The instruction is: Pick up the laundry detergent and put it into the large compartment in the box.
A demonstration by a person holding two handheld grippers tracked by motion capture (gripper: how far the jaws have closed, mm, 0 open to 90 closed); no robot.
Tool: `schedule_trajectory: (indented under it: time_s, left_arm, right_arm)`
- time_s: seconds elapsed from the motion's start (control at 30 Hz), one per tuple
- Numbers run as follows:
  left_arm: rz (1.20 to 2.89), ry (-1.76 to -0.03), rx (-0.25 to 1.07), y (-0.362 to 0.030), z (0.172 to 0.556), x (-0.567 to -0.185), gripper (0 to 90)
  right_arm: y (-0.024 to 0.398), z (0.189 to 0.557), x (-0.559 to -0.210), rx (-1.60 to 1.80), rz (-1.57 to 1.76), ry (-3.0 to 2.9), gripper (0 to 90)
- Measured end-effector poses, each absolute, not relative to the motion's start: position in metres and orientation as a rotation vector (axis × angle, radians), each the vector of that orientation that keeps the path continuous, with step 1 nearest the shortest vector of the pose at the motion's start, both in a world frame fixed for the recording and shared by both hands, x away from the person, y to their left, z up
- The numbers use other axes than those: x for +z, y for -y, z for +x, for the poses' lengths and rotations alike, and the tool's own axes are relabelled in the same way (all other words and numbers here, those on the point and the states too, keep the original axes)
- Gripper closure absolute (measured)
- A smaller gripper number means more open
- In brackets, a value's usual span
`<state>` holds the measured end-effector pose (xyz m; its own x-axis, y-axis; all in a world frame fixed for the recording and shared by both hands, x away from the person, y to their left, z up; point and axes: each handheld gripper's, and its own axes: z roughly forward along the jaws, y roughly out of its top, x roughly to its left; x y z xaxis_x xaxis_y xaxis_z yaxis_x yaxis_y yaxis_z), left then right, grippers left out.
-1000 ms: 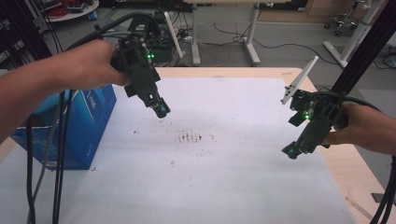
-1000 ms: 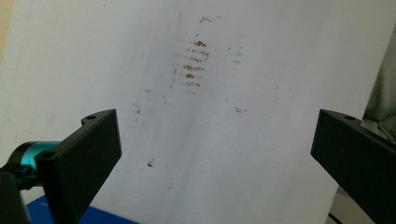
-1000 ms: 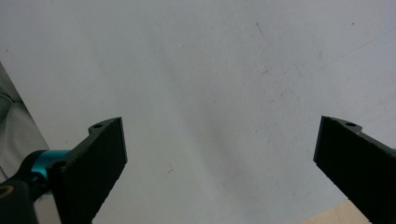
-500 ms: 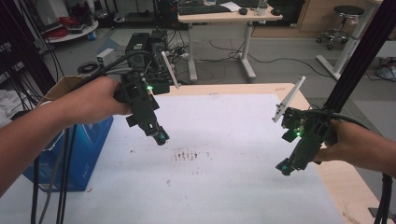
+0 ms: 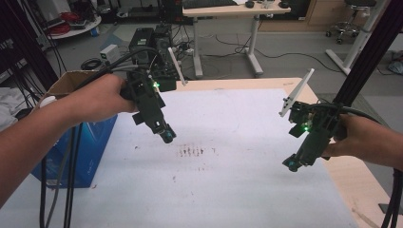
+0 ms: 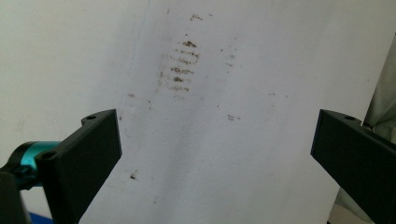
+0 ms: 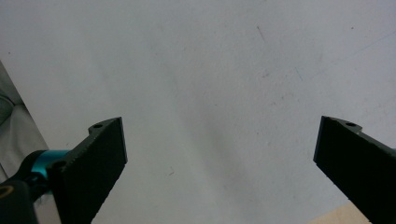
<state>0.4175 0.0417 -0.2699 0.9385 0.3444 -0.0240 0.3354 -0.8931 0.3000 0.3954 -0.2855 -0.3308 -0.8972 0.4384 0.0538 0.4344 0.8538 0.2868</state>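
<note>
Left gripper held above white table cover, left of centre, nose angled down and toward table middle; jaws spread wide, nothing between them. Left hand wraps its body, forearm entering from lower left. Below its jaws, patch of brown smudge marks on cover. Right gripper near cover's right edge, tilted down and leftward; jaws wide apart, empty. Right hand grips it from right. Blue cardboard box stands beside table's left edge.
</note>
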Motion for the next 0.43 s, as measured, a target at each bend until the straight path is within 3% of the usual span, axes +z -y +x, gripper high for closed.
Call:
schedule_trajectory:
  time_s: [0.43]
  left_arm:
    - [2.791, -0.509, 0.024, -0.0438, 0.4180, -0.2731, 1.8]
  right_arm:
    - [0.2867, 0.3926, -0.3326, 0.474, 0.719, -3.007, 1.7]
